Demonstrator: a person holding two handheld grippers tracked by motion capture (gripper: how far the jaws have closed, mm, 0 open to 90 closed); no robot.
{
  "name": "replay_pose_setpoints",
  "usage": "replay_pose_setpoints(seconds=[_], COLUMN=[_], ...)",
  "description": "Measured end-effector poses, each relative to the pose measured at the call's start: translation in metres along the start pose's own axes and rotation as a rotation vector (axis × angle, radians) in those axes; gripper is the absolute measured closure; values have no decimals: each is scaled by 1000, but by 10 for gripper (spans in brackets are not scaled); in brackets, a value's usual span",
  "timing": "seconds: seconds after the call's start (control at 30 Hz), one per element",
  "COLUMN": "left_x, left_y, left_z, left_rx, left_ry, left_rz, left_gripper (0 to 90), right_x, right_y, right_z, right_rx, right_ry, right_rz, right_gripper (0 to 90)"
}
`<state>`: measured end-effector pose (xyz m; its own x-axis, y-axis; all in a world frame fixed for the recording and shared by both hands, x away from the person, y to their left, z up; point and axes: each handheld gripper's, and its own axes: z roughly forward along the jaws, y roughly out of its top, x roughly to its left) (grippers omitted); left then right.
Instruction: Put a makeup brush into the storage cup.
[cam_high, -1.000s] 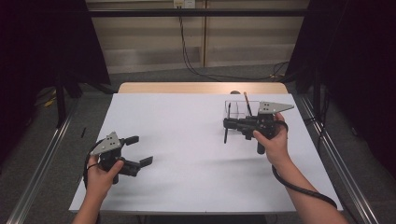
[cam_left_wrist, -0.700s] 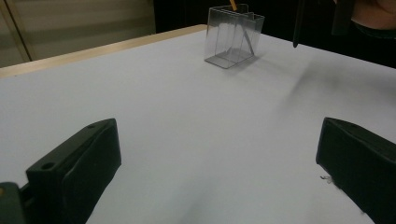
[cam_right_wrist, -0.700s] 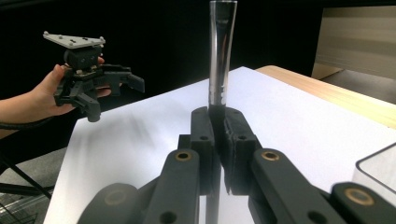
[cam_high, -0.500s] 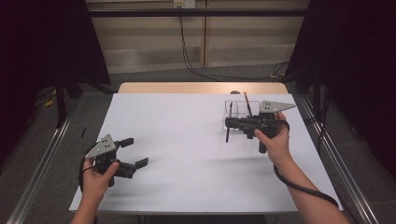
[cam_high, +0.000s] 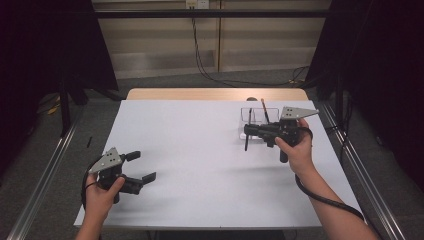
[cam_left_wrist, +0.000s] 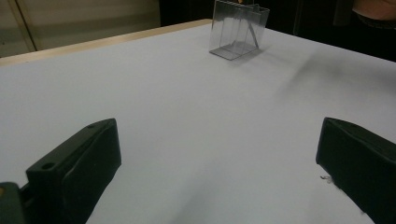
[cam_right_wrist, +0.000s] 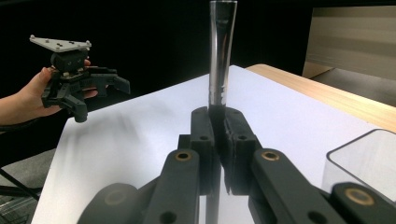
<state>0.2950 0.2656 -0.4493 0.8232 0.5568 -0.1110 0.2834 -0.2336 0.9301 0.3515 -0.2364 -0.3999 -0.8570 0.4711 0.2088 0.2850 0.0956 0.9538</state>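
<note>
My right gripper (cam_high: 249, 131) hovers over the right side of the white table (cam_high: 200, 150), shut on a thin black pen (cam_high: 247, 144) that stands upright between its jaws. In the right gripper view the pen (cam_right_wrist: 221, 56) rises glossy and dark from the closed right gripper (cam_right_wrist: 218, 122). Just behind it stands a clear plastic holder (cam_high: 255, 116) with a brown stick (cam_high: 264, 110) leaning in it. My left gripper (cam_high: 139, 167) is held low near the table's front left, open with nothing between its jaws. In the left gripper view the holder (cam_left_wrist: 239, 29) stands far off beyond the left gripper (cam_left_wrist: 219, 158).
A wooden strip (cam_high: 215, 94) borders the table's far edge. Metal rails (cam_high: 45, 165) run along both sides on the floor. Cables (cam_high: 320, 197) trail from the grippers along the forearms. The left gripper (cam_right_wrist: 102, 99) shows across the table in the right gripper view.
My left gripper has drifted slightly toward the table's near left corner. The right gripper and its pen have stayed in place.
</note>
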Motion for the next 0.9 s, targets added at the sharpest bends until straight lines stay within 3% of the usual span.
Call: replay_pose_setpoints(seconds=[0.9], left_x=[-4], left_y=[-2], left_z=[-3], left_rx=[-2], left_ry=[-16], left_rz=[2], left_gripper=[0], right_x=[-26], right_y=[20], right_z=[-12], right_rx=[-17], right_ry=[-111], right_rz=[5], right_gripper=[841])
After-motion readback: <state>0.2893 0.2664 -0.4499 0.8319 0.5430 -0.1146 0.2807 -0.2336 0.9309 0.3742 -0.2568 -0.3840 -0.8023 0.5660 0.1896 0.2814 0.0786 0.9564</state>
